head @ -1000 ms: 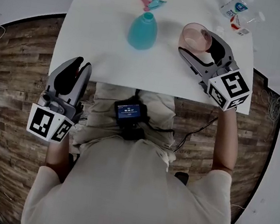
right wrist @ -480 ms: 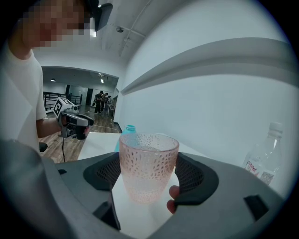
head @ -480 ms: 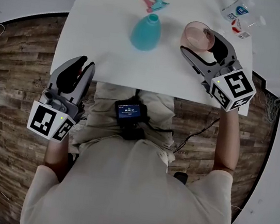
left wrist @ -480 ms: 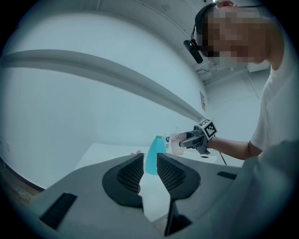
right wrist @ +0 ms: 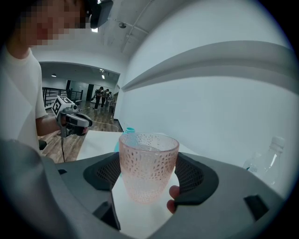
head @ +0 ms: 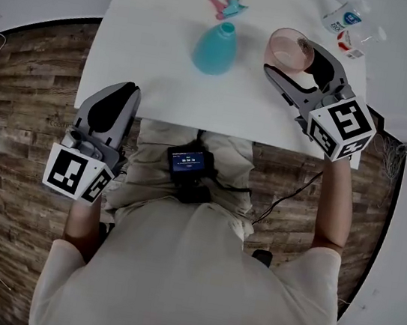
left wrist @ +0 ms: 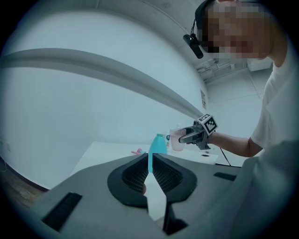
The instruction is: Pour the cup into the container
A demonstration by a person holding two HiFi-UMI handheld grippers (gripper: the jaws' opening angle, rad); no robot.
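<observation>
The white table (head: 148, 74) has bare room at nine o'clock of the blue bottle (head: 214, 47). The right gripper (head: 293, 58) squeezes the pink cup (head: 289, 48), upright, at three o'clock of the bottle. The left gripper (head: 120, 95) is closed, empty, off the near edge. Tip slowly over the bottle's small mouth; mind the spray top (head: 227, 5) at twelve o'clock

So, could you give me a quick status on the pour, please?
Right tongs clamped on pink cup, upright. Left tongs shut, empty, off the table. Teal bottle uncapped, nothing between it and cup.
</observation>
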